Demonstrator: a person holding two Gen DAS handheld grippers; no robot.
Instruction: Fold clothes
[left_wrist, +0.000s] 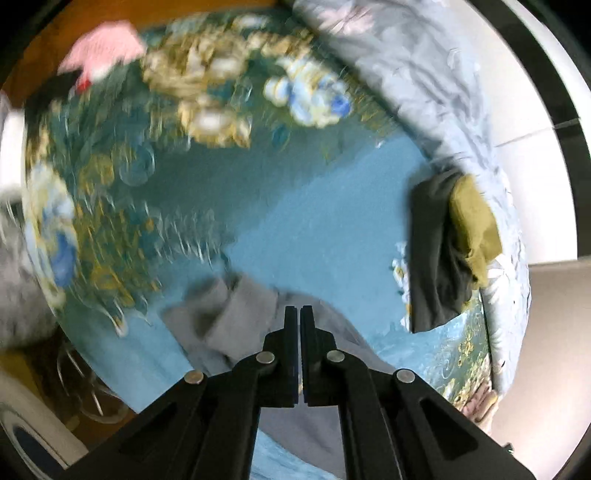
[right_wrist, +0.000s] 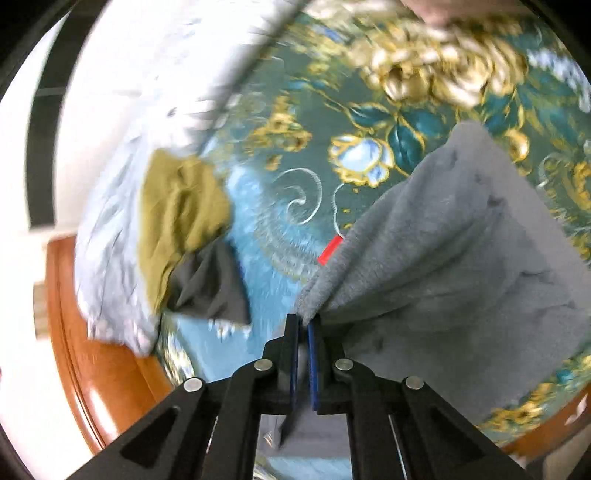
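Lifting the grey top (right_wrist: 461, 258) to fold: right gripper (right_wrist: 305, 320) pinches its edge, left gripper (left_wrist: 299, 312) pressed together; next, lay it flat

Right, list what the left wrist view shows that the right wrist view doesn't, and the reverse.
Left wrist only: a pink cloth at the bed's far corner, and the left gripper, shut over grey fabric.

Right wrist only: a red tag at the grey garment's edge, the wooden bed frame, and the right gripper shut on that garment's edge.

Both: the grey garment, the floral bedspread, the olive cloth on a dark cloth, and the pale quilt.
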